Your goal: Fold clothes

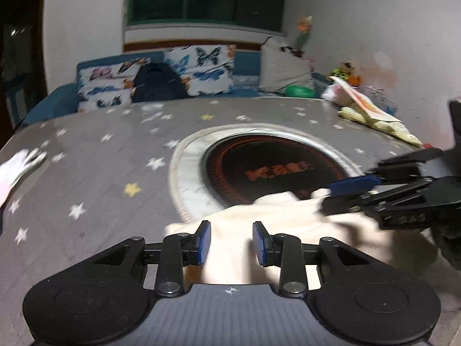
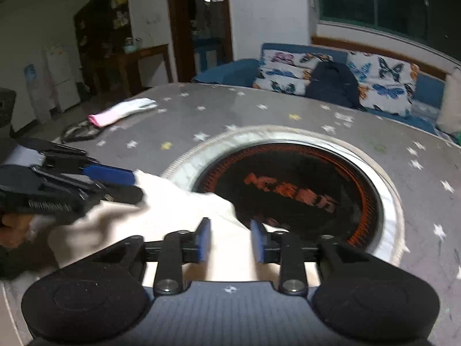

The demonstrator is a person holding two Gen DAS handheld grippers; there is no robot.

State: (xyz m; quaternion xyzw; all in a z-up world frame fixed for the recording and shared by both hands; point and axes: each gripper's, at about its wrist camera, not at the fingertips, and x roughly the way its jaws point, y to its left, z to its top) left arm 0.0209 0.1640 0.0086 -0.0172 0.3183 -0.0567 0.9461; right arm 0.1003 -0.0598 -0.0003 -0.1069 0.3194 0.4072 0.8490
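Observation:
A cream garment (image 1: 288,219) lies bunched at the near edge of the grey star-print table (image 1: 100,173), partly over the round black hotplate (image 1: 270,170). My left gripper (image 1: 232,242) stands open over it; the cloth shows in the gap between the blue pads (image 1: 204,242) and they do not press on it. My right gripper (image 1: 337,194) comes in from the right at the garment's far corner. In the right wrist view my right gripper (image 2: 230,240) is likewise open over the garment (image 2: 173,201), and the left gripper (image 2: 132,184) reaches in from the left.
A white and pink glove (image 2: 124,111) lies on the table's far left. Bags and papers (image 1: 374,115) are piled at the far right corner. Behind the table stands a blue sofa with butterfly cushions (image 1: 207,69) and a dark backpack (image 1: 158,83).

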